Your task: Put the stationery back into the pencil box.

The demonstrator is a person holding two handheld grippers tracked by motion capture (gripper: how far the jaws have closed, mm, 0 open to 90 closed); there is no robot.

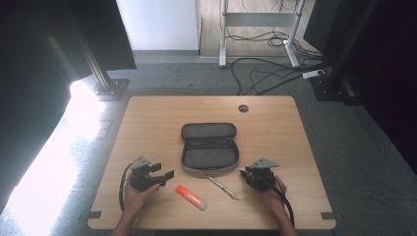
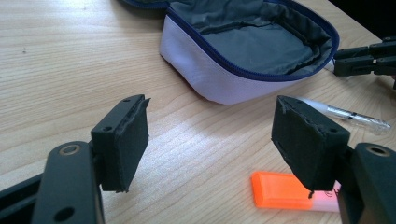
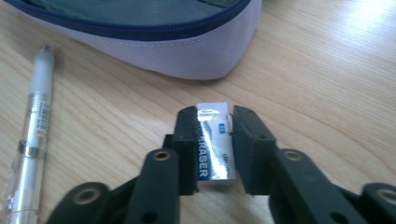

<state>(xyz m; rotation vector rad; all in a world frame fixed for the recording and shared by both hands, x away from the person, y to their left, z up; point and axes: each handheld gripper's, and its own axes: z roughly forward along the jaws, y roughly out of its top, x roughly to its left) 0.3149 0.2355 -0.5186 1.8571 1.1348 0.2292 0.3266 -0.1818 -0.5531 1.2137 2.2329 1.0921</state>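
- We've got the right gripper down at the near right of the light wooden table, its jaws clamped on a small white eraser with a blue-and-silver printed sleeve.
- Our left gripper sits at the near left with its jaws spread wide, nothing between them.
- Just past that gap lies an orange highlighter with a pale pink cap, flat on the wood.
- Next comes a clear plastic pen with a white grip, lying between the highlighter and the right gripper.
- Farther back, mid-table, there's the grey fabric pencil case with a blue zipper, unzipped and folded open.
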